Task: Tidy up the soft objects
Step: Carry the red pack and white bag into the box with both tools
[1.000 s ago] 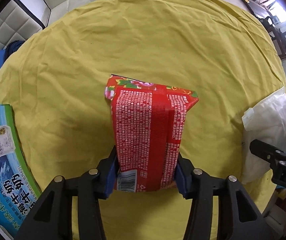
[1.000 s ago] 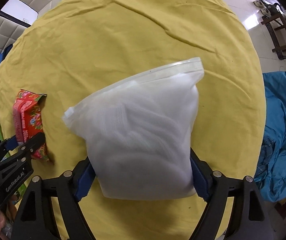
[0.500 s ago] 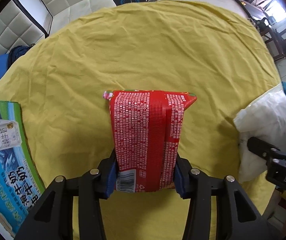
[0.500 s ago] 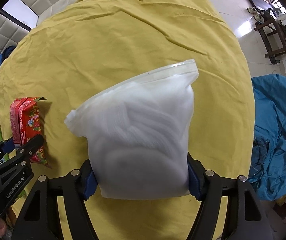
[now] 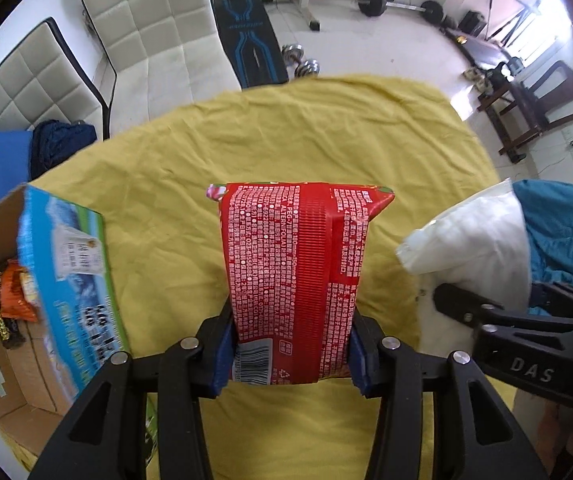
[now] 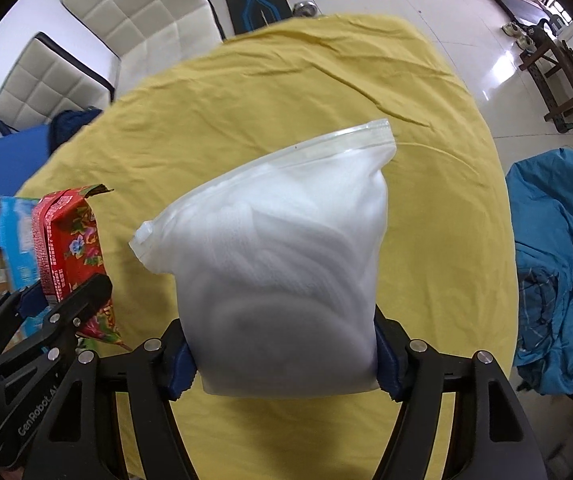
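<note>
Desk (image 5: 294, 148): yellow cloth, bare beyond both packs; box (image 5: 66, 264) at left edge.
Left gripper (image 5: 291, 354): clamps red packet (image 5: 294, 280).
Right gripper (image 6: 286, 364): clamps white bag (image 6: 282, 264).

1. Illumination: bright daylight; overexposed window (image 5: 546, 4) at upper right of the left wrist view.
2. Glare: floor (image 6: 498, 76) reflection.
3. Blur: cardboard box (image 5: 62, 264) smeared.
4. Distortion: fisheye curvature, dark corner vignette.

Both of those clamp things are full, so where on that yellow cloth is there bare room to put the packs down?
The yellow cloth lies bare ahead of the red pack and the white zip bag, out to its far edge. It is crowded at the left, where the open carton already holds snack packets.
</note>
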Available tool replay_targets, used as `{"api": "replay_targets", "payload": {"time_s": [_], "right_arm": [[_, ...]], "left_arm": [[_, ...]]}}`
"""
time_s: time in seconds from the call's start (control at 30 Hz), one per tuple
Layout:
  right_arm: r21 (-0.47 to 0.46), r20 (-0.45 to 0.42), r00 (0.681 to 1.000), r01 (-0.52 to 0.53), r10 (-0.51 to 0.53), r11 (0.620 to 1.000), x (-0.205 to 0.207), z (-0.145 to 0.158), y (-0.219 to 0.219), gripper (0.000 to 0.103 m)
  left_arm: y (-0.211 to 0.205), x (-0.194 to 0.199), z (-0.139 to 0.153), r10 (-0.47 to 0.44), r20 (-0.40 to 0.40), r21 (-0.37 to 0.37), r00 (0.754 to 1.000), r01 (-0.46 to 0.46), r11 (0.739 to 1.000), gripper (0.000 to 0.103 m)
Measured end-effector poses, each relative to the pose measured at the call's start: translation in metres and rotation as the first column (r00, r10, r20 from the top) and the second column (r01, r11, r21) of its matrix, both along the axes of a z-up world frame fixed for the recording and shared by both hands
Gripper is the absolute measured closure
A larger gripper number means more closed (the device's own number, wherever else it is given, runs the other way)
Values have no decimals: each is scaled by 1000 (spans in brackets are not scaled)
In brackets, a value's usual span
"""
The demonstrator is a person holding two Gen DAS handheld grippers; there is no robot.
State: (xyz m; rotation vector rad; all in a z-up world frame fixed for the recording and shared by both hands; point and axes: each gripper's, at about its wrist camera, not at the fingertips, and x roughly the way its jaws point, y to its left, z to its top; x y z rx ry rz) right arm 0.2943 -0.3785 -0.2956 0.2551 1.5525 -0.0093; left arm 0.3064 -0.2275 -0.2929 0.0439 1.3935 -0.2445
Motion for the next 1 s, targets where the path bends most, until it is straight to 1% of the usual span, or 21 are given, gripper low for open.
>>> {"api": "replay_targets", "payload": {"time_s": [0.27, 0.37, 0.5, 0.6, 0.77, 0.87, 1.0], "right_arm": [[52, 83, 997, -2, -2, 999, -18, 58, 23, 31], [71, 112, 994, -11, 3, 997, -24, 79, 37, 31], [88, 147, 989, -36, 23, 995, -34, 105, 69, 31], [104, 171, 984, -58, 40, 993, -42, 123, 99, 31], [127, 194, 977, -112, 86, 986, -52, 146, 162, 31], [143, 197, 973, -152, 123, 978, -55, 150, 205, 31], [173, 187, 967, -206, 173, 963, -55, 145, 261, 31]], "left_arm": [[36, -17, 57, 0, 94, -44, 996, 5, 999, 60], [58, -26, 75, 7, 130, -52, 992, 0, 999, 60], [96, -37, 95, 38, 147, -98, 988, -24, 995, 60], [127, -44, 108, 57, 167, -116, 984, -38, 993, 60], [185, -53, 122, 105, 184, -113, 977, -85, 990, 60], [225, -59, 123, 143, 177, -104, 974, -126, 986, 60], [288, -66, 115, 211, 157, -78, 965, -201, 977, 60]]}}
